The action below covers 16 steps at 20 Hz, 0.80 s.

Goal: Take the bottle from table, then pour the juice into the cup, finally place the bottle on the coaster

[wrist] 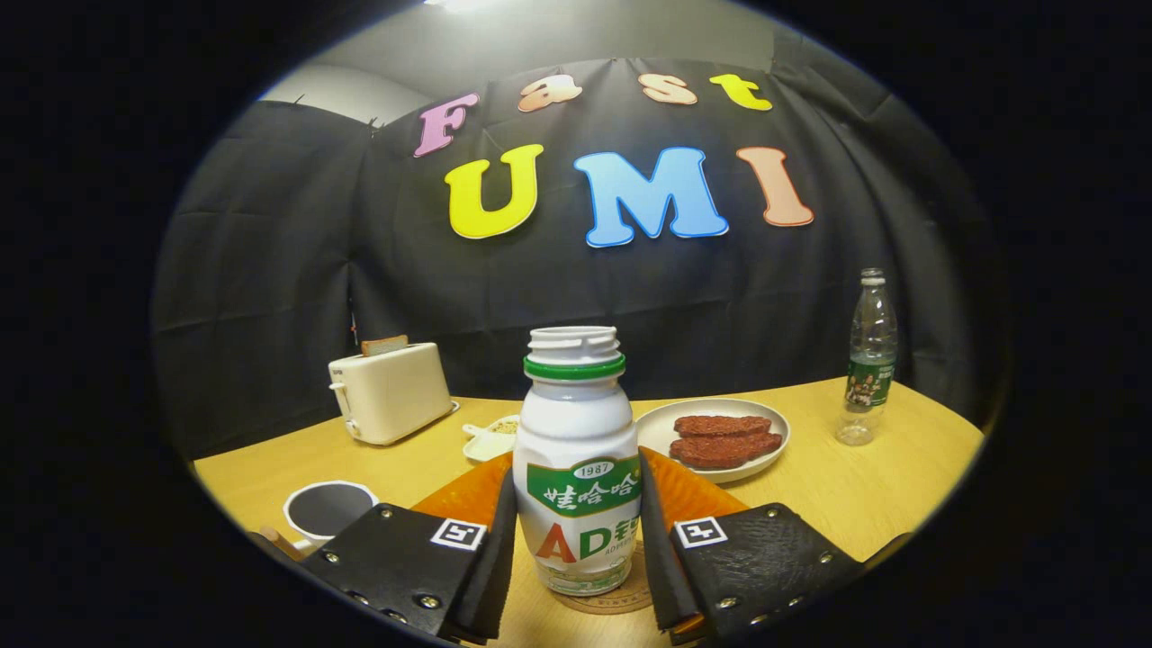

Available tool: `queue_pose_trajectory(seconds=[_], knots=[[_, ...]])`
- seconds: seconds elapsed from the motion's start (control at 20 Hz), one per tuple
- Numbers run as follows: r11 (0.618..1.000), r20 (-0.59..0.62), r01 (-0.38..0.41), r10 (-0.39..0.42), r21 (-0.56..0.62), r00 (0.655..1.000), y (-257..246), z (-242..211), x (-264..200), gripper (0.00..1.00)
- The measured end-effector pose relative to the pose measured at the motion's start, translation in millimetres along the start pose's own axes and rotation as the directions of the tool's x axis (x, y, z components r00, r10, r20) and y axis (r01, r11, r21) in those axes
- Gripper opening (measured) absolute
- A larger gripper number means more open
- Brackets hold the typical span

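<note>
A white juice bottle [576,450] with a green neck ring and no cap stands upright on a round wooden coaster [621,599]. My gripper [578,468] has a finger on each side of the bottle, and both pads press against its label, so it is shut on the bottle. A white cup [328,508] holding dark liquid stands on the wooden table [855,495], to the left of the left finger [499,540].
An orange mat [693,495] lies just behind the bottle. Beyond it sit a white plate [720,436] with brown slices, a small white dish [490,441], a cream toaster [389,391] at the back left and a clear water bottle [870,355] at the back right.
</note>
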State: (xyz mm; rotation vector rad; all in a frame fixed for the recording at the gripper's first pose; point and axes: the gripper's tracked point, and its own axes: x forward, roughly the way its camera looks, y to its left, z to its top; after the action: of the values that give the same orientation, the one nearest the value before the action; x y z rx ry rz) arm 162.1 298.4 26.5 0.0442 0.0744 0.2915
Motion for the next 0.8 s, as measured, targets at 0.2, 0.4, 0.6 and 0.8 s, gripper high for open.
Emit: queue_pose_trajectory(seconds=[0.2, 0.4, 0.6, 0.8], knots=[[1.0, 0.004, 0.003, -0.003, -0.001, 1.0, -2.2, -2.6, -0.6, 0.64], [1.0, 0.028, -0.012, 0.012, -0.011, 1.0, 2.5, 8.9, -4.8, 0.74], [0.999, 0.096, -0.012, 0.016, -0.037, 0.995, 7.8, 35.8, -15.6, 0.8], [0.998, 0.187, 0.003, 0.009, -0.064, 0.982, 13.9, 73.0, -35.0, 0.8]])
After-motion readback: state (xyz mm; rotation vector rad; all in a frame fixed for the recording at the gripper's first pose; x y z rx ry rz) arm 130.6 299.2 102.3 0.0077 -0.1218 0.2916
